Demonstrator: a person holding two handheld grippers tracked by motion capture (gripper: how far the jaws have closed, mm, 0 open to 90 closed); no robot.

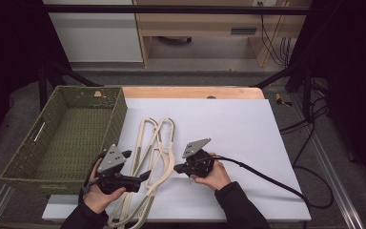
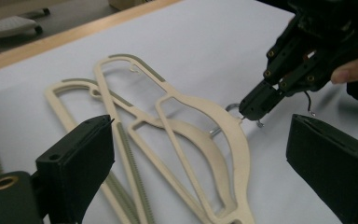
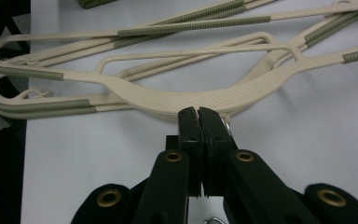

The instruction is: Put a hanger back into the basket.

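A small stack of cream plastic hangers (image 1: 155, 157) was seen lying flat on the white sheet of the tabletop (image 1: 248, 138), just to the right of the green woven basket (image 1: 76, 131), which served as the landmark for everything else. The hangers were overlapped and fanned, their grey ribbed grip strips crossing one another, so that no single one could be lifted cleanly without being separated first.

The right claw (image 2: 256, 105) was held on the far side of the stack from the basket, clenched, with its two pads pressed flat together at the neck of the uppermost hanger. A sliver of metal, judged to be the hanger's wire hook (image 2: 230, 108), was visible at the closed tips in the left gripper view and in the right gripper view (image 3: 227, 127). The grip was probably taken there because the hook is the one thin part that stands clear of the flat plastic bodies; how firmly it was caught could not be told.

The left claw (image 1: 140, 177) was held between the basket and the stack, close to the basket's near corner, released, with its jaws spread wide and nothing between the pads. It was pointed across the hangers toward the right claw, low over the shoulders of the pile. That posture was judged to be a preparation either for steadying the lower hangers or for taking the free shoulder of the top one, so that it might be carried toward the empty basket.
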